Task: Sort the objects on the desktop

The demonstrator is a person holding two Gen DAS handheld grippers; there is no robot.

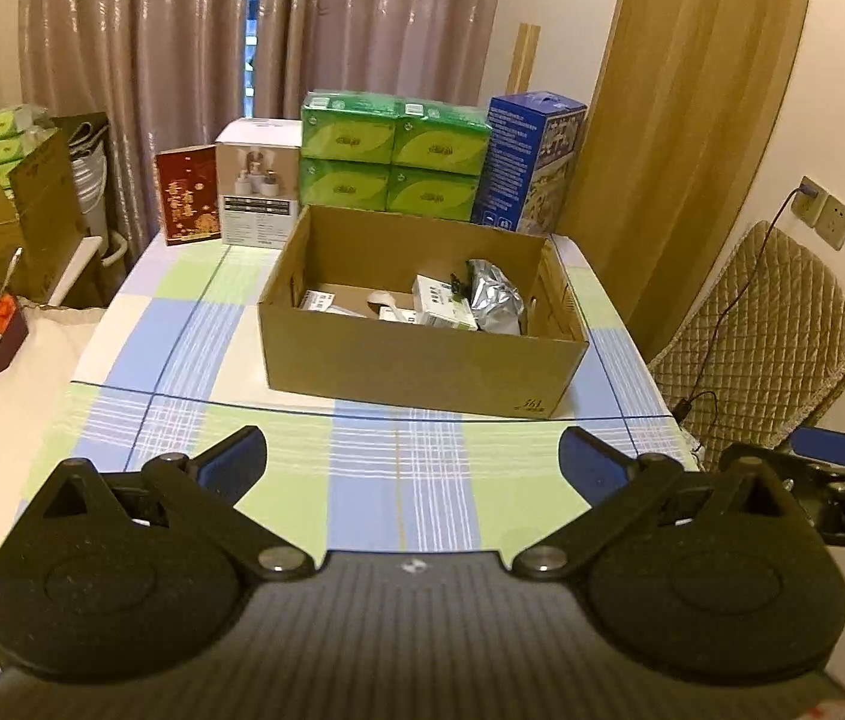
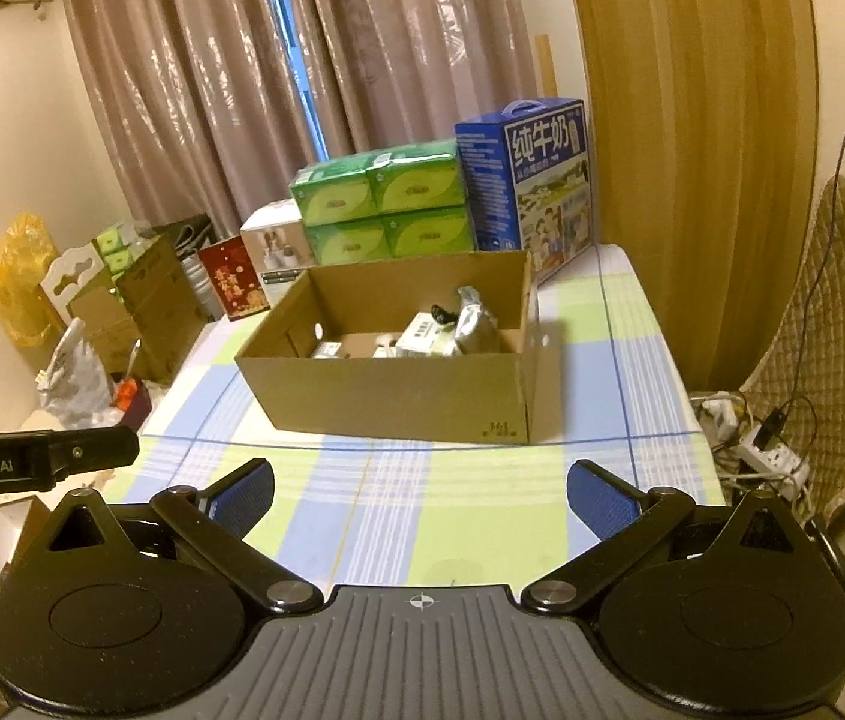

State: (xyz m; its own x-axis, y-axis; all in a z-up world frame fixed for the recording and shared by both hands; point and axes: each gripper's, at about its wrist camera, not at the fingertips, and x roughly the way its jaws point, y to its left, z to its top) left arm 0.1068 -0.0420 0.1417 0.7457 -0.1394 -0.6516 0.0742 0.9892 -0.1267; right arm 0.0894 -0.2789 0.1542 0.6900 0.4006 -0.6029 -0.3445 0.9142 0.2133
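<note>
An open cardboard box (image 1: 422, 366) stands on the checked tablecloth (image 1: 362, 480); it also shows in the right wrist view (image 2: 398, 396). Inside lie a silver foil pouch (image 1: 494, 297), small white boxes (image 1: 443, 303) and other small items. My left gripper (image 1: 413, 462) is open and empty, held above the cloth in front of the box. My right gripper (image 2: 419, 495) is open and empty too, also in front of the box. The right gripper's body shows at the right edge of the left wrist view (image 1: 842, 480).
Behind the box stand green tissue packs (image 1: 392, 156), a blue milk carton (image 1: 530, 162), a white product box (image 1: 257, 186) and a red card (image 1: 188, 195). A quilted chair (image 1: 764, 336) is on the right. Cardboard boxes and bags (image 1: 14, 210) crowd the left.
</note>
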